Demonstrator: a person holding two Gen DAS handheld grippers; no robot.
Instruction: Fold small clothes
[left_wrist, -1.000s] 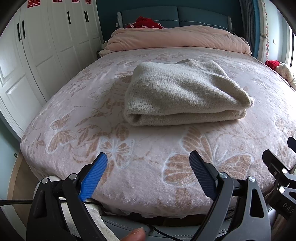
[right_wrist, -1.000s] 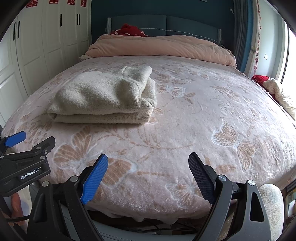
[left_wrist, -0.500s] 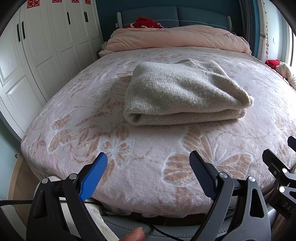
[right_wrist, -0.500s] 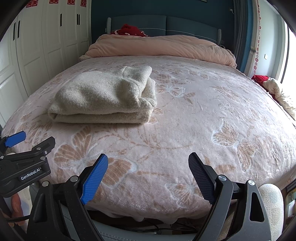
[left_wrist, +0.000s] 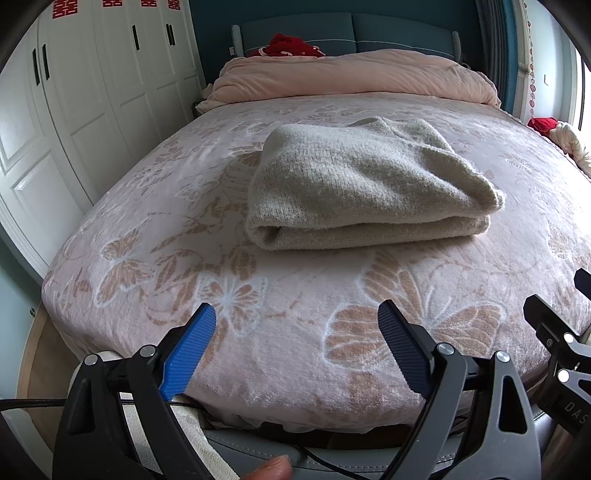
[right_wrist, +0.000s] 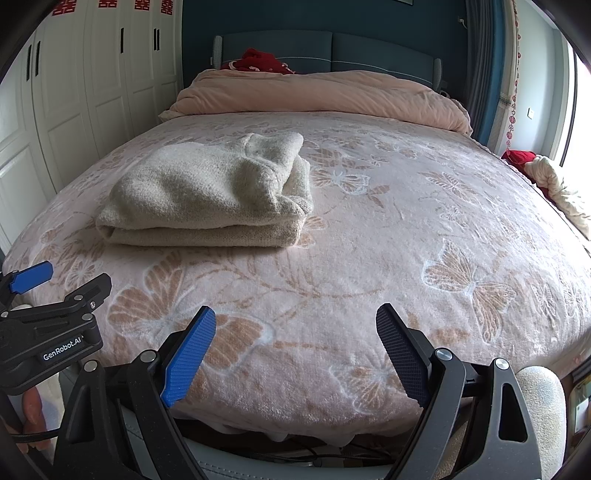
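Note:
A beige knit sweater (left_wrist: 362, 184) lies folded into a thick rectangle on the pink butterfly-patterned bed cover (left_wrist: 258, 295). It also shows in the right wrist view (right_wrist: 210, 195), left of centre. My left gripper (left_wrist: 297, 347) is open and empty, held back at the foot edge of the bed, well short of the sweater. My right gripper (right_wrist: 295, 347) is open and empty too, at the foot edge to the right of the sweater. The left gripper's body shows at the lower left of the right wrist view (right_wrist: 48, 332).
A rolled pink duvet (left_wrist: 351, 77) lies across the head of the bed with a red item (left_wrist: 291, 44) behind it. White wardrobe doors (left_wrist: 74, 92) run along the left. Red and cream cloth (right_wrist: 546, 173) lies at the bed's right edge.

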